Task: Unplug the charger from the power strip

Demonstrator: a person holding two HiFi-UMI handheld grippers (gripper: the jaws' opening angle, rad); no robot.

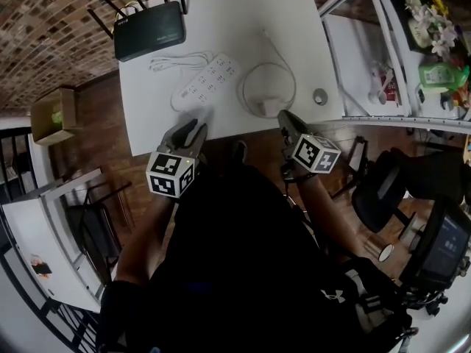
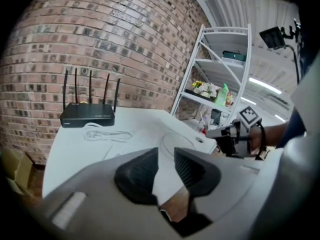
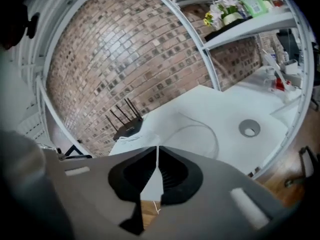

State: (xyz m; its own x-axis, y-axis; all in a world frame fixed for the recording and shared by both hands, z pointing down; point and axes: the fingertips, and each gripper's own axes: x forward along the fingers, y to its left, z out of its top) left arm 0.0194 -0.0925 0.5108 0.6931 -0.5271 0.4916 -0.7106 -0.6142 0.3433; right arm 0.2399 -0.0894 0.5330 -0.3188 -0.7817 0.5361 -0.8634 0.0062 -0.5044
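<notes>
A white power strip (image 1: 206,81) lies slantwise in the middle of the white table (image 1: 147,116). A white charger (image 1: 268,107) rests to its right, apart from it, inside a loop of its thin white cable (image 1: 268,68). My left gripper (image 1: 193,132) hovers at the table's near edge, just in front of the strip, open with nothing between its jaws (image 2: 166,159). My right gripper (image 1: 288,120) hangs at the near edge just in front of the charger, shut on nothing, its tips touching (image 3: 157,151).
A black router (image 1: 149,29) with antennas stands at the far left corner, a coiled white cord (image 1: 180,61) beside it. A round grommet (image 1: 320,95) sits near the right edge. A white shelf unit (image 1: 383,57) stands to the right, a cardboard box (image 1: 51,112) on the floor to the left.
</notes>
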